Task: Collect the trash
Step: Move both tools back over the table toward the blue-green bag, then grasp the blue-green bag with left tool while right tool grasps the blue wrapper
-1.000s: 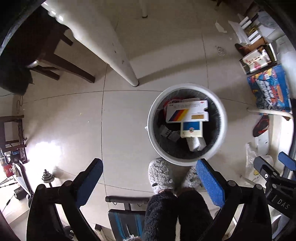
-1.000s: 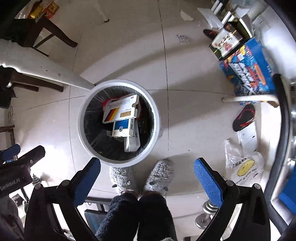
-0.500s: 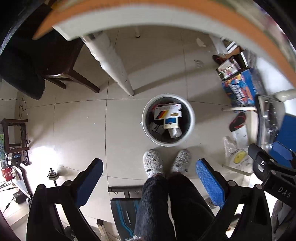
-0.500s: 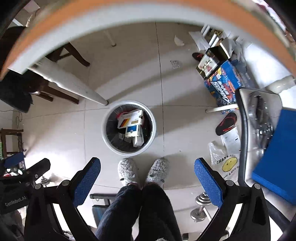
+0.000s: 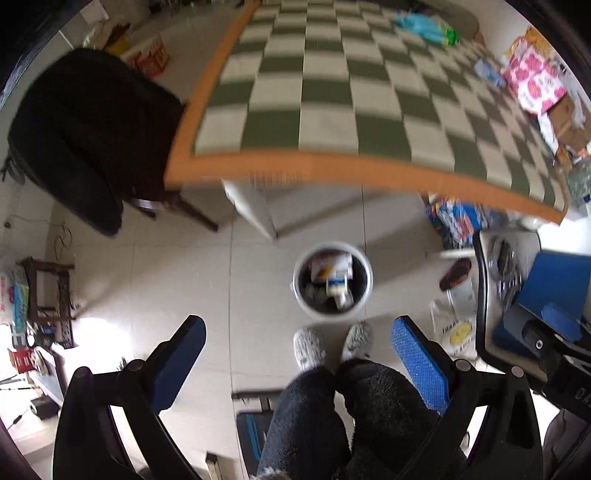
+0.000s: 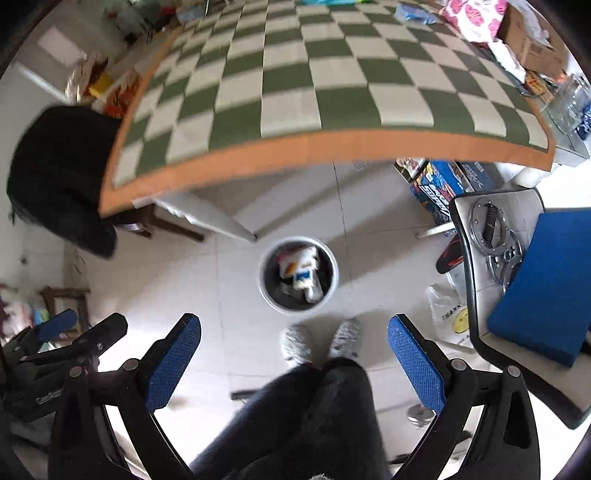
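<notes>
A white round bin (image 5: 364, 295) stands on the floor far below, with several boxes and packets (image 5: 334, 271) inside; it also shows in the right wrist view (image 6: 266, 291). My left gripper (image 5: 299, 338) is open and empty, high above the bin. My right gripper (image 6: 293, 334) is open and empty, also high above it. A blue-green packet (image 5: 424, 27) and a pink-spotted bag (image 5: 535, 79) lie on the checkered table (image 5: 332, 92).
The table (image 6: 314, 92) has an orange rim and a white leg (image 5: 255, 210). A dark chair (image 5: 81, 129) is at the left. A side stand with a blue pad (image 6: 543, 280) is at the right. Boxes (image 6: 443, 184), a slipper and a plastic bag lie on the floor.
Both grippers have risen from just above the bin to above table height. The tabletop has come into view and the bin looks much smaller. Both stay open.
</notes>
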`<control>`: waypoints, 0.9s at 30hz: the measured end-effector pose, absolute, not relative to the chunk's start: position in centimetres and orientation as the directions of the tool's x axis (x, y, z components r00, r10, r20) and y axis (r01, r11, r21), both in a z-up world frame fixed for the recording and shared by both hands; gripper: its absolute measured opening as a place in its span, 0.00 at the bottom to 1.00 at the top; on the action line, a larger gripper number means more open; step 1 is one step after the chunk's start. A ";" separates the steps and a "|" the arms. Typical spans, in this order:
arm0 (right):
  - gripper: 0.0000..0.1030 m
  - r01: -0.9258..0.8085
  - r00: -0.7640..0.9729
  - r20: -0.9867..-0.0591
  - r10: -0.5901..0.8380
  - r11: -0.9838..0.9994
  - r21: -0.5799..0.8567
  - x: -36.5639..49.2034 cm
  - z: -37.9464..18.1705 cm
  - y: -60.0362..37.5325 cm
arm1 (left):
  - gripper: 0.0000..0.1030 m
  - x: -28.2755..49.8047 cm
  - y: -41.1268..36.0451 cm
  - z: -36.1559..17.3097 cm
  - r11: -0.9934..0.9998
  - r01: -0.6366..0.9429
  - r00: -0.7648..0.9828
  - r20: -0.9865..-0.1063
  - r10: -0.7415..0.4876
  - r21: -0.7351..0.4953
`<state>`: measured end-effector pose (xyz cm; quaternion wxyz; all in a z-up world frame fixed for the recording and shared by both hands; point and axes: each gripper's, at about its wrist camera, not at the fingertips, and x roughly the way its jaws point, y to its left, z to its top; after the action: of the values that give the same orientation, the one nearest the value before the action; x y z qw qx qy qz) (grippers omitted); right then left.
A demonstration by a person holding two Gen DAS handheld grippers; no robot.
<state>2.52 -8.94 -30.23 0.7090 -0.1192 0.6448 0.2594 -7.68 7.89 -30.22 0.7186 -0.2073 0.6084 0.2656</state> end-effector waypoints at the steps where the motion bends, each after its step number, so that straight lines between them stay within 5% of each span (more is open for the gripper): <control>1: 0.99 -0.504 0.039 -0.973 0.229 0.845 0.179 3.4 -29.4 -8.7 | 1.00 -7.0 8.4 -29.4 0.773 -0.633 0.136 -0.979 0.149 0.030; 13: 0.99 -0.372 0.131 -0.951 0.281 0.903 0.216 23.4 -24.2 -5.9 | 1.00 11.8 15.0 -24.1 0.788 -0.601 0.244 -0.908 0.341 0.134; 25: 0.99 -0.300 0.121 -0.980 0.156 0.947 0.114 57.0 -31.2 -0.6 | 0.99 38.0 24.7 -30.9 0.757 -0.653 0.193 -0.972 0.133 -0.026; 27: 0.99 -0.302 0.108 -0.983 0.149 0.947 0.111 60.6 -32.9 0.4 | 0.89 40.9 25.7 -32.3 0.756 -0.653 0.189 -0.976 0.112 -0.039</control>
<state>60.59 0.44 -32.91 0.7421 -0.0586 0.6502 0.1519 40.93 25.72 -32.33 0.7351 -0.2325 0.5812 0.2602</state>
